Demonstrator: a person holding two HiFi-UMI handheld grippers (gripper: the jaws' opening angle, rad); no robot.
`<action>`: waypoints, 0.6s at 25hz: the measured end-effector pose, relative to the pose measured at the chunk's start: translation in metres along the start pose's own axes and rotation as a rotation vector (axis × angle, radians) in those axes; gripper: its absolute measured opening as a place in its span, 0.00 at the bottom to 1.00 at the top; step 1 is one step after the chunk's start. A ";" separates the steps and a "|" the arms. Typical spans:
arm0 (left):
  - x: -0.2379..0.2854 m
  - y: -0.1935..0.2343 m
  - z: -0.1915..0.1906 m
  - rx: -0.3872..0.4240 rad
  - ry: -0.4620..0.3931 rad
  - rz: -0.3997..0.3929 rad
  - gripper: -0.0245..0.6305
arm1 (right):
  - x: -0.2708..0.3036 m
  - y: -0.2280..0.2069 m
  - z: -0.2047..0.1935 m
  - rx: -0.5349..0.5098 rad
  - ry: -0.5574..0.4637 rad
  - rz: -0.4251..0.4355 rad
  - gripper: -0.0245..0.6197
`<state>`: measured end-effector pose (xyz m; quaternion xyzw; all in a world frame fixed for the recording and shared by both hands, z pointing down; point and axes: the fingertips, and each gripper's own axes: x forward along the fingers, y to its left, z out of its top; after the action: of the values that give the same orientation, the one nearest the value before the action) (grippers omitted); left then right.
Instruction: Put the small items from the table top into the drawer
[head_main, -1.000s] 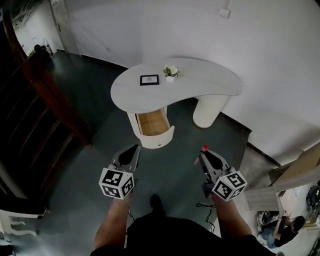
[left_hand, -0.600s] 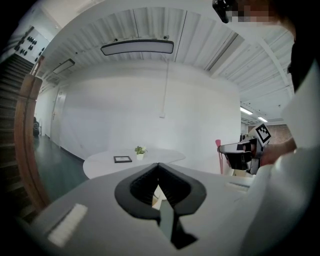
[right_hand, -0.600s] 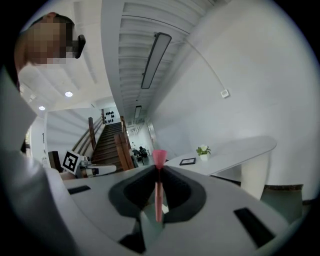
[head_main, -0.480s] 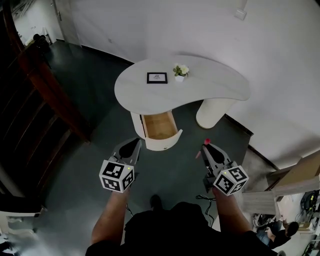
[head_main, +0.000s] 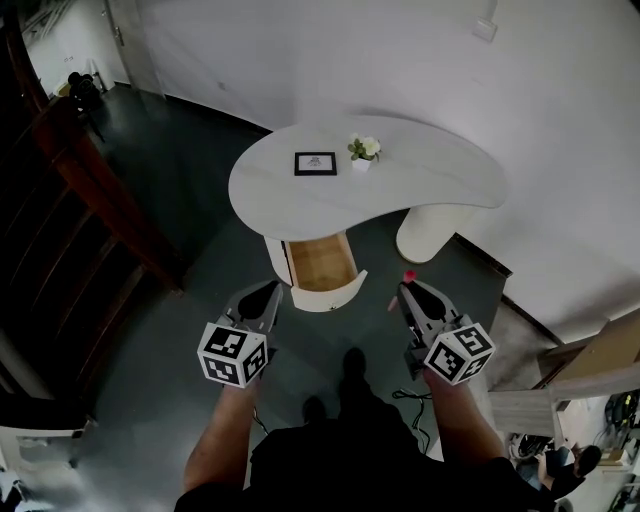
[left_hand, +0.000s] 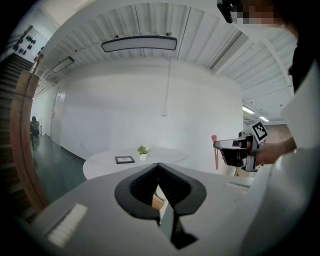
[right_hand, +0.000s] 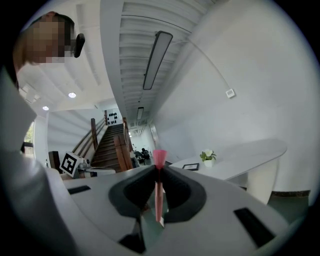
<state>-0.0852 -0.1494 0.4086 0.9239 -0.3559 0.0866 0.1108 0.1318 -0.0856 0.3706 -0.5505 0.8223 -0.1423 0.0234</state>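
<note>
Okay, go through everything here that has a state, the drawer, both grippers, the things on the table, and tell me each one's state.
drawer: open, nothing visible inside
picture frame: lying flat on the table
potted plant: upright on the table, beside the frame
left gripper: shut, empty
right gripper: shut on a pink stick
pink stick: clamped across the right gripper's jaws

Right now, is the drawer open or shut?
Open: the drawer sticks out from under the table, and its wooden inside shows.
</note>
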 end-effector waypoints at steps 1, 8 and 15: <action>0.005 0.002 -0.001 -0.006 0.004 0.007 0.05 | 0.006 -0.005 0.001 -0.001 0.001 0.009 0.12; 0.068 0.013 0.007 -0.070 0.023 0.030 0.05 | 0.054 -0.060 0.005 0.012 0.033 0.058 0.12; 0.125 0.022 0.019 -0.070 0.049 0.073 0.05 | 0.101 -0.108 -0.004 0.007 0.099 0.129 0.12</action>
<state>-0.0069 -0.2506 0.4233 0.9035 -0.3892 0.1007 0.1487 0.1887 -0.2147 0.4147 -0.4887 0.8557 -0.1701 -0.0062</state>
